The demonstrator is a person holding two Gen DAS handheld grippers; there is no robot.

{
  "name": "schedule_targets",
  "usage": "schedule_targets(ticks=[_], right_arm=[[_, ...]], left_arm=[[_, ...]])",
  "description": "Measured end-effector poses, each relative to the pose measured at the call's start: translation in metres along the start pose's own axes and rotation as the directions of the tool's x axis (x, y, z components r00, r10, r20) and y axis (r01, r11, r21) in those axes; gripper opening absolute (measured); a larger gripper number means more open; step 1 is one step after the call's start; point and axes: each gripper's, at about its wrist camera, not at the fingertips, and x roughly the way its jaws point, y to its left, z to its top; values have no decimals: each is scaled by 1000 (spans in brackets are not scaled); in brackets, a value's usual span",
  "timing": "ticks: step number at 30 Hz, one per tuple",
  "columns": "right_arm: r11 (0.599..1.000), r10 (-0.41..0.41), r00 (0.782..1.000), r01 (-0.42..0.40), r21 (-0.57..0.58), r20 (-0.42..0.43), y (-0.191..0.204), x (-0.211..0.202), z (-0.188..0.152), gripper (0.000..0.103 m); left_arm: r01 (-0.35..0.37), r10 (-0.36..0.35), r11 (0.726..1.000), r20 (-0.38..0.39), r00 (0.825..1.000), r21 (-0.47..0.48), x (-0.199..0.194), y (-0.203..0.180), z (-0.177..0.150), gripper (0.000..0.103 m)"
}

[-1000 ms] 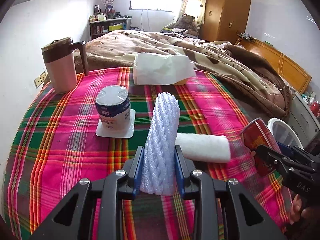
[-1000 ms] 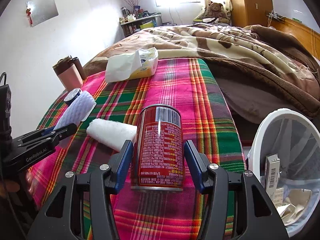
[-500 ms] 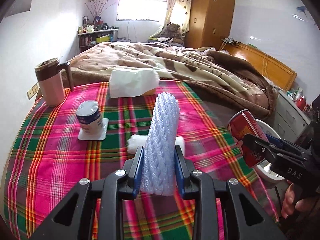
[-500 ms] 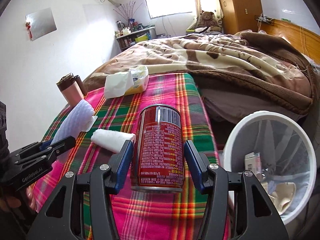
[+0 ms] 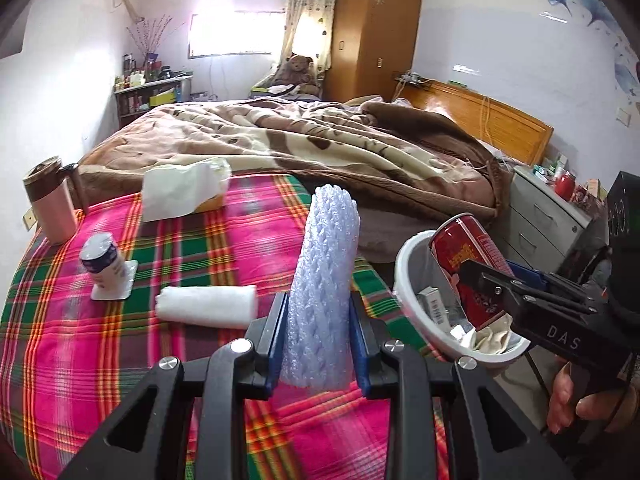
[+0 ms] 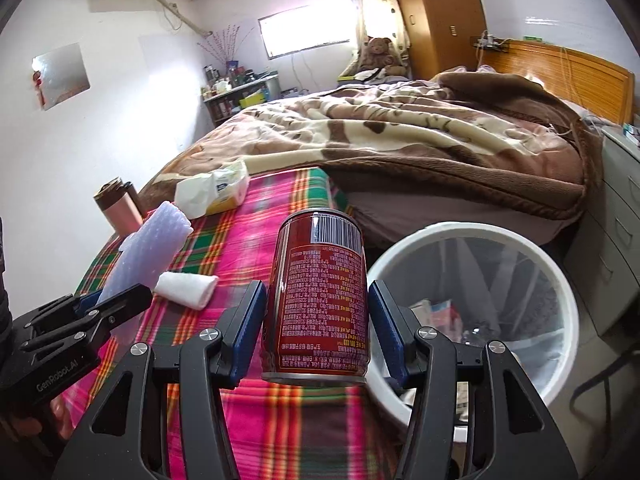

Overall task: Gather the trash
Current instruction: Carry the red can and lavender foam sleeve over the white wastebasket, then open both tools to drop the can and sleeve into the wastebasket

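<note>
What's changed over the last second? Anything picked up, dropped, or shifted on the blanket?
Both tools have swung toward the white bin: it fills far more of the right wrist view, and the red can in the right tool now shows against its rim. The left tool has carried the foam net sleeve along too. Nothing grabbed or released. The white roll, small bottle, tissue pack and mug stayed put.

A home bedroom; unmade bed (image 5: 320, 148), wardrobe (image 5: 372, 32), teddy bear (image 5: 298, 70).

mug (image 5: 50, 207) upright | tissue pack (image 5: 182, 192) on plaid cloth (image 5: 72, 336) | teddy bear (image 5: 298, 70)
</note>
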Motion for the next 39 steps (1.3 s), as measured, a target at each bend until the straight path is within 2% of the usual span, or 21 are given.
schedule_targets(ticks=[11, 21, 39], right_arm=[[994, -87, 996, 85, 72, 16, -49, -13, -2, 54], [985, -135, 991, 133, 106, 14, -84, -23, -5, 54], [973, -181, 982, 187, 139, -53, -123, -10, -14, 54]], left_arm=[[94, -93, 993, -15, 996, 67, 17, -62, 6, 30], [151, -147, 984, -53, 988, 92, 37, -106, 7, 30], [172, -160, 978, -106, 981, 119, 64, -151, 2, 30]])
